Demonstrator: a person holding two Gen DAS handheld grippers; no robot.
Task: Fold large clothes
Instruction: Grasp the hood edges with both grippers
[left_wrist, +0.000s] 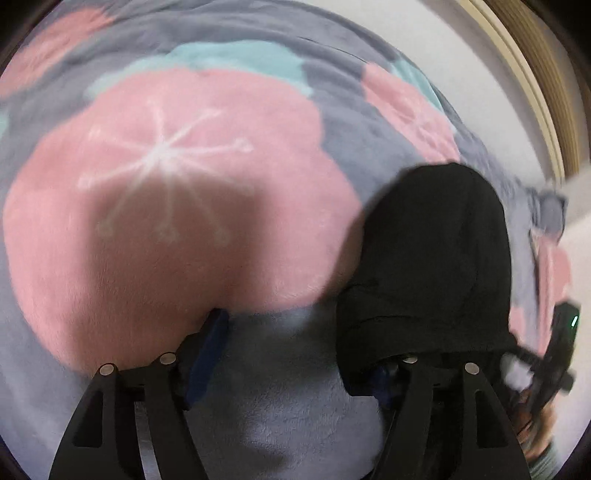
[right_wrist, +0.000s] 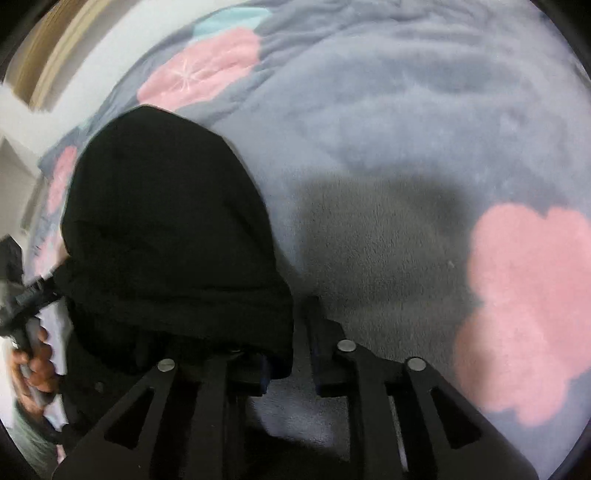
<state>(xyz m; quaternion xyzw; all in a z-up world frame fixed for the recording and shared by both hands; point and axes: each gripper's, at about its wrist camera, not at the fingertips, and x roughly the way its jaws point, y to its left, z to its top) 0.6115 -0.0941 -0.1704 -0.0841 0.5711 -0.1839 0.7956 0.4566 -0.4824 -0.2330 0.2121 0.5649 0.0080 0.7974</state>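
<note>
A black garment (left_wrist: 432, 258) lies bunched in a long heap on a grey fleece blanket (left_wrist: 280, 387) with pink flowers. In the left wrist view my left gripper (left_wrist: 299, 354) is open; its left finger (left_wrist: 210, 350) is bare over the blanket and the garment drapes over its right finger. In the right wrist view the garment (right_wrist: 166, 229) covers the left finger of my right gripper (right_wrist: 288, 354), which is open; its right finger (right_wrist: 317, 339) is bare. The right gripper shows at the right edge of the left wrist view (left_wrist: 554, 354).
The blanket (right_wrist: 388, 155) covers the whole surface. A white wall (left_wrist: 480, 92) and a wooden frame (left_wrist: 532, 74) lie beyond its far edge. A hand (right_wrist: 33, 362) holding the other gripper shows at the left edge of the right wrist view.
</note>
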